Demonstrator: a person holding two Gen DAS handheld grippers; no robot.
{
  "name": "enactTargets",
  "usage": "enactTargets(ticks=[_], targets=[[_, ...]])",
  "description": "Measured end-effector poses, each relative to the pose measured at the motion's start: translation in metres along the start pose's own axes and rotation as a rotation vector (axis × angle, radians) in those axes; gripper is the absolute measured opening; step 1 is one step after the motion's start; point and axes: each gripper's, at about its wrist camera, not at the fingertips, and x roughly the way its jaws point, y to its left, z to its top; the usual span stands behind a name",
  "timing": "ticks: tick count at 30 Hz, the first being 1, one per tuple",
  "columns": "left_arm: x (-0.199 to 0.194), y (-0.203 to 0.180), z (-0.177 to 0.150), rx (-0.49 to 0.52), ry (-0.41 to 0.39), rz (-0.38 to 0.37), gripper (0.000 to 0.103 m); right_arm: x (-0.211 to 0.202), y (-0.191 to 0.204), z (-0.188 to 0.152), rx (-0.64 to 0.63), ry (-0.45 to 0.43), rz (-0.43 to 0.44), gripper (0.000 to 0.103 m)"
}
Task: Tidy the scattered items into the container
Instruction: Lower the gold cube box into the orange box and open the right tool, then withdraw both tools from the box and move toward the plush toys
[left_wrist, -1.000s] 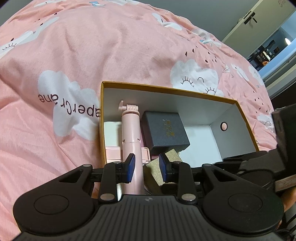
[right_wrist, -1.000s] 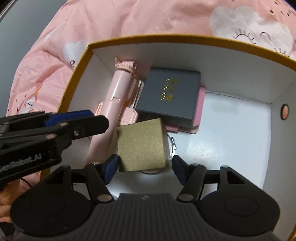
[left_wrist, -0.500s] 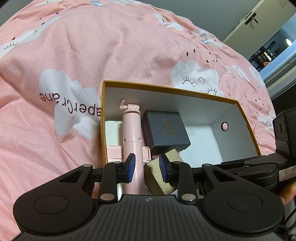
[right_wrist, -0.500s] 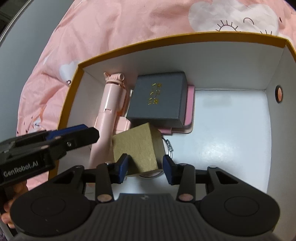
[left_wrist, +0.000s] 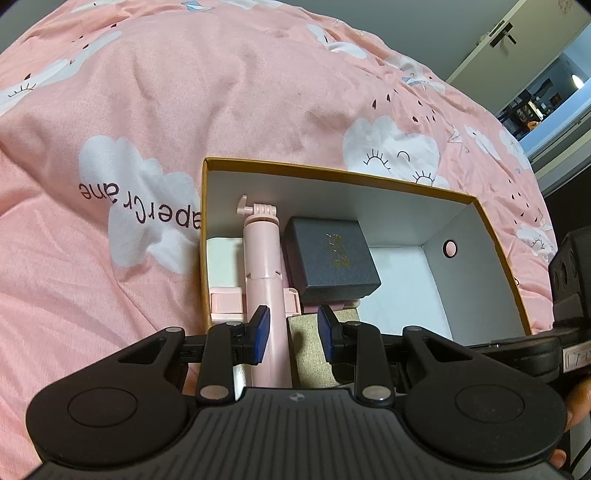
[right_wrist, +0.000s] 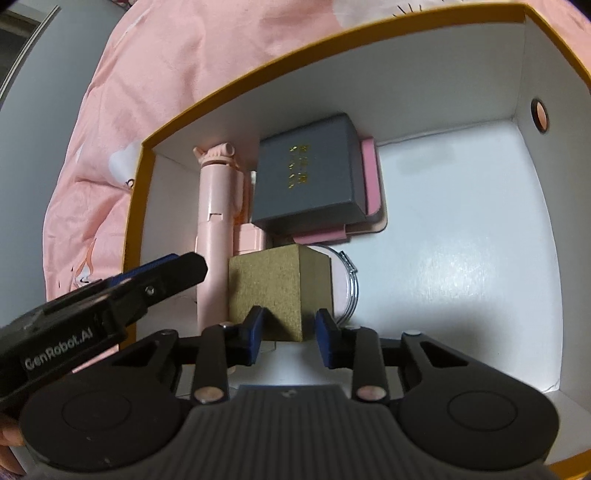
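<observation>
A white-lined box with a gold rim (left_wrist: 332, 171) (right_wrist: 258, 74) lies on the pink quilt. In it are a pink selfie stick (left_wrist: 260, 251) (right_wrist: 216, 199), a dark grey gift box (left_wrist: 332, 254) (right_wrist: 310, 181) and a gold cube (left_wrist: 314, 343) (right_wrist: 269, 280), which rests on a round mirror (right_wrist: 345, 280). My right gripper (right_wrist: 290, 328) hangs over the cube's near corner. Its jaws are closing, narrower than the cube, and the pads do not press on it. My left gripper (left_wrist: 293, 332) (right_wrist: 159, 273) hovers over the stick's near end, jaws partly apart, holding nothing.
A flat pink case (right_wrist: 371, 177) lies under the grey gift box. The right half of the box floor (right_wrist: 461, 258) is bare white. Pink cloud-print quilt (left_wrist: 147, 110) surrounds the box. A doorway (left_wrist: 546, 92) shows at the far right.
The right jaws have narrowed from astride the gold cube to a gap smaller than it, and that gripper has rolled and shifted. The cube stays in the box. The left gripper is unmoved.
</observation>
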Motion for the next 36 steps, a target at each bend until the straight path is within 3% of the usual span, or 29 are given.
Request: enactTargets(ticks=[10, 20, 29, 36], targets=[[-0.014, -0.014, -0.008, 0.02, 0.001, 0.022, 0.032, -0.016, 0.007, -0.009, -0.073, -0.034, -0.026, 0.031], [-0.06, -0.039, -0.033, 0.079, -0.047, 0.063, 0.032, -0.063, 0.026, -0.039, -0.191, -0.159, -0.051, 0.03], [-0.116, -0.054, -0.082, 0.136, -0.132, 0.102, 0.032, -0.114, 0.054, -0.104, -0.403, -0.357, -0.056, 0.027], [-0.15, -0.053, -0.127, 0.138, -0.207, 0.15, 0.032, -0.127, 0.053, -0.164, -0.465, -0.489, -0.014, 0.023]])
